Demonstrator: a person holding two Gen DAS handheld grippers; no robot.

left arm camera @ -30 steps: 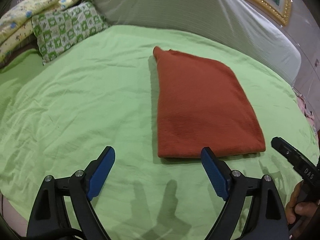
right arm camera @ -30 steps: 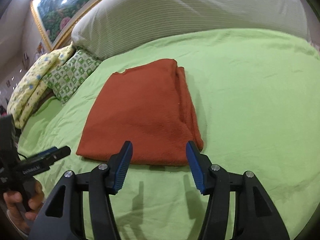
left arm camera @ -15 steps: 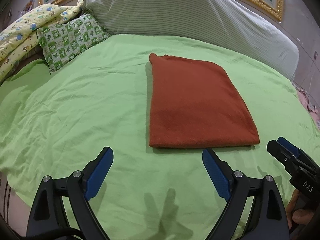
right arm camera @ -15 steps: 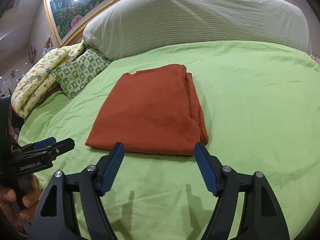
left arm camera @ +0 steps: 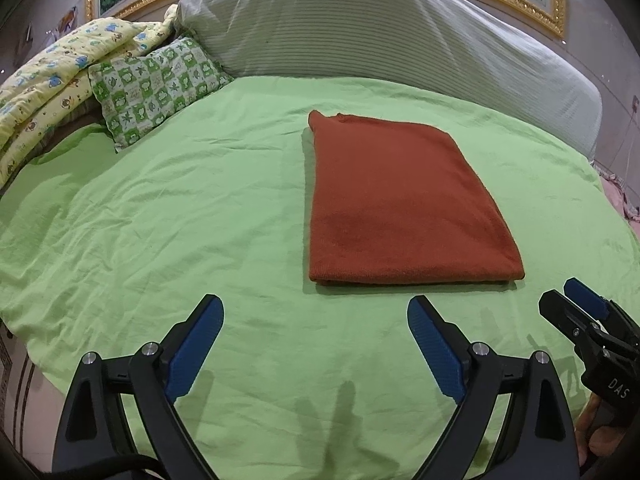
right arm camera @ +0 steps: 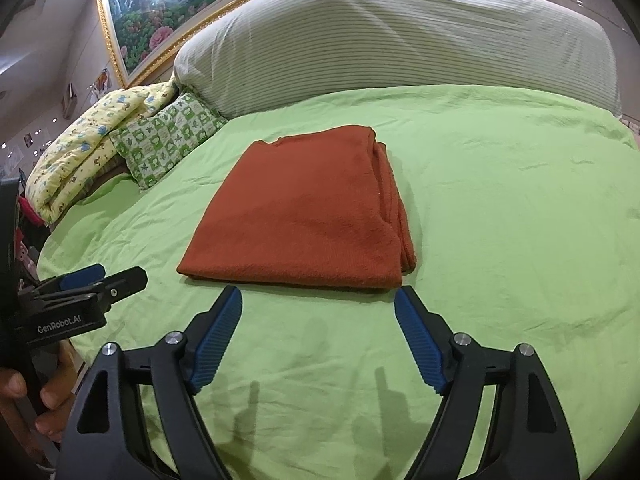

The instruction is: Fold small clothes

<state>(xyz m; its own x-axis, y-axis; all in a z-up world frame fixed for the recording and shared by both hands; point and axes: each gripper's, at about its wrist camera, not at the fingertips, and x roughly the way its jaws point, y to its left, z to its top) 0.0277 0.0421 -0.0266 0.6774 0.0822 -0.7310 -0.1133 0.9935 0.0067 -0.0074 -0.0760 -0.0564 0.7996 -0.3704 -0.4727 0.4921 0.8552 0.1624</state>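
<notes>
Rust garment (left arm camera: 404, 204) beyond both hand-held grippers

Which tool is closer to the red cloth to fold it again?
Probably the right tool: the near edge of the folded rust-red knit cloth lies straight ahead between its open fingers. The left tool is also open, but the cloth sits off toward its right finger.

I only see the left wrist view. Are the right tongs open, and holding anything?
Observer: Open and empty; the right tongs are just short of the orange cloth's near edge.
Operator: What's the cloth's right side like?
Observer: Several layer edges lie stacked there, slightly uneven.
Operator: Who holds the left tongs?
Observer: A bare left hand grips its handle at the far left.
</notes>
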